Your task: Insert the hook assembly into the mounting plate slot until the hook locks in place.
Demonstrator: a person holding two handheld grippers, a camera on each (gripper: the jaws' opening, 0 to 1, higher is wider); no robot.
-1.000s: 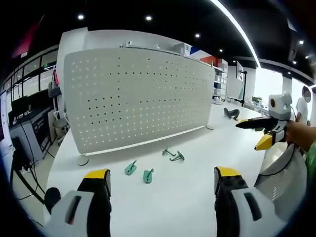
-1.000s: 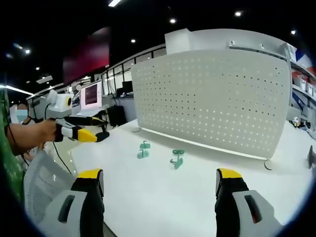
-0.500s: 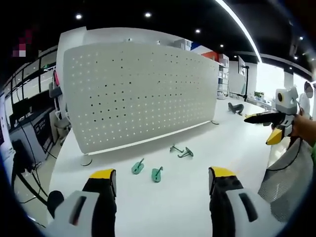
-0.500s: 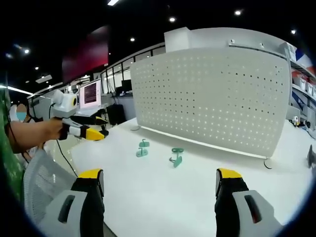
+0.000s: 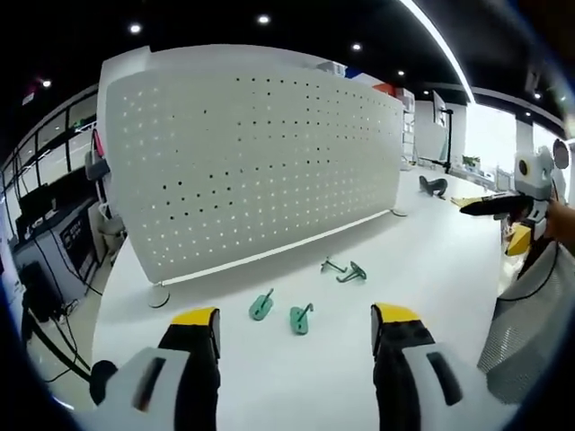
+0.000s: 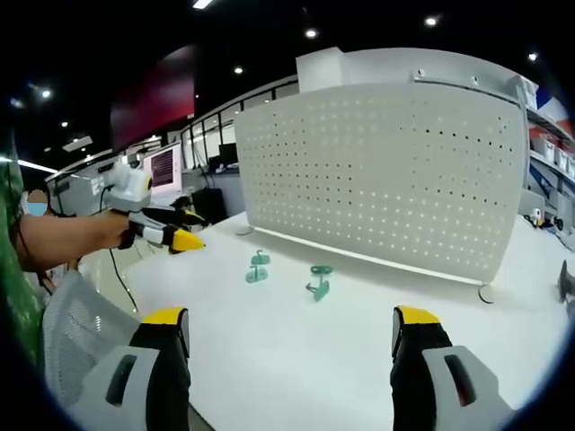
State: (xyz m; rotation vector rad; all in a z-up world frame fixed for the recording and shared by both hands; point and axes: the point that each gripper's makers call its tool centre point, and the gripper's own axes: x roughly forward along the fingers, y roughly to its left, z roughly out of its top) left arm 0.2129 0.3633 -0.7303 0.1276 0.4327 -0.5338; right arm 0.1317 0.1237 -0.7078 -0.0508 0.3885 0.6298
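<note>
Four green hooks [image 5: 301, 318] lay on the white worktop [image 5: 431, 269] before the upright perforated mounting plate [image 5: 252, 153], well ahead of both tongs. Left tongs [image 5: 295, 325]: apart, empty, above the worktop. Right tongs [image 6: 292, 323]: apart, empty, likewise raised.

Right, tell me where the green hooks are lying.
In the left gripper view, the green hooks lie loose on the white table, in front of the upright pegboard, beyond the left gripper.

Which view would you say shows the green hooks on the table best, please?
The left gripper view: it shows four green hooks spread apart on the table. The right gripper view shows hooks smaller, partly overlapping, so their count is unclear.
</note>
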